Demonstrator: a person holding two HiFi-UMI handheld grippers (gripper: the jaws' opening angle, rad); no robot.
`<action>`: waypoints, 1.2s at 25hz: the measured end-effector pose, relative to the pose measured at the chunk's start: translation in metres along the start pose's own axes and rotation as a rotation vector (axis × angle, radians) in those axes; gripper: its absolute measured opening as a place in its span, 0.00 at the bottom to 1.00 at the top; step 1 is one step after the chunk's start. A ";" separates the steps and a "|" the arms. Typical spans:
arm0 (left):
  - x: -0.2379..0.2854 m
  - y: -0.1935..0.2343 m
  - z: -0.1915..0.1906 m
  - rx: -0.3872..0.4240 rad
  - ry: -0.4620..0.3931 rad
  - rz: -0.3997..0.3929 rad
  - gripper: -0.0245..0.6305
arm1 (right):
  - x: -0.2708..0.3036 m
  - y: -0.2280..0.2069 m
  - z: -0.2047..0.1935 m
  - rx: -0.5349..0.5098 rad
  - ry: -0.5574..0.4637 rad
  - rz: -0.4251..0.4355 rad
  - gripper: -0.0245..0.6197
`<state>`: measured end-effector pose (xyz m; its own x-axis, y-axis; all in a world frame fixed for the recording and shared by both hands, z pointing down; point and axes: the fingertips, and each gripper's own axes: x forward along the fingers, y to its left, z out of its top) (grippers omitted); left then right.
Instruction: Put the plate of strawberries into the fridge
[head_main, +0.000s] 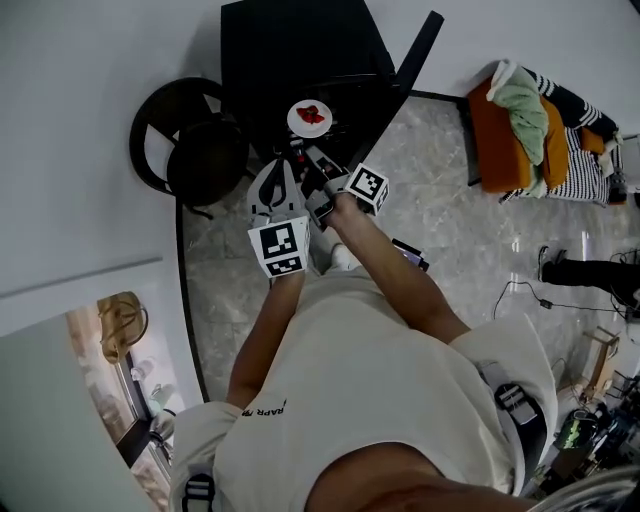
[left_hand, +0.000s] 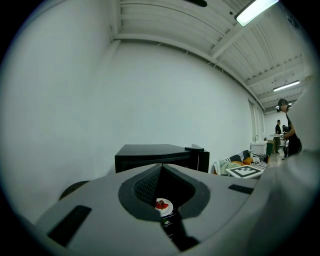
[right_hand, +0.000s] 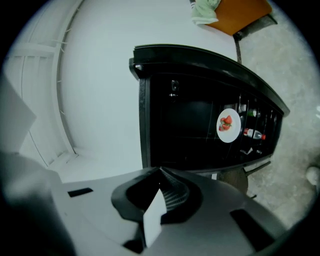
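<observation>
A white plate of strawberries (head_main: 309, 117) rests on a shelf inside the black fridge (head_main: 290, 50), whose door (head_main: 415, 55) stands open to the right. In the right gripper view the plate (right_hand: 227, 125) lies in the dark interior of the fridge (right_hand: 175, 110). The left gripper view shows the plate (left_hand: 163, 205) small, through the notch below the jaws. Both grippers hover just in front of the fridge opening, a little short of the plate. My left gripper (head_main: 284, 168) is shut and holds nothing. My right gripper (head_main: 312, 172) is shut too, with nothing in it.
A round black stool (head_main: 190, 140) stands left of the fridge. An orange chair piled with clothes (head_main: 520, 120) sits to the right on the marble floor. Bottles (right_hand: 252, 134) stand in the fridge by the plate. People (left_hand: 287, 131) are far off at the right.
</observation>
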<state>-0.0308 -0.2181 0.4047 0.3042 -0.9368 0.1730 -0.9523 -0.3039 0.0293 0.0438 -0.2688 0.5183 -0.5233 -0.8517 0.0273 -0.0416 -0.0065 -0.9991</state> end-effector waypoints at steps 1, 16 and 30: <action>0.000 0.002 0.001 0.000 0.001 0.002 0.04 | 0.000 0.004 -0.002 -0.008 0.006 0.004 0.06; 0.015 -0.015 0.031 0.032 -0.050 -0.062 0.04 | -0.008 0.050 0.003 -0.249 0.047 -0.008 0.06; 0.022 -0.020 0.037 0.043 -0.057 -0.086 0.04 | -0.012 0.091 0.004 -0.655 0.056 -0.012 0.06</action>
<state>-0.0047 -0.2388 0.3712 0.3865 -0.9151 0.1151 -0.9212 -0.3892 -0.0005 0.0496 -0.2615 0.4273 -0.5625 -0.8247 0.0578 -0.5480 0.3195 -0.7731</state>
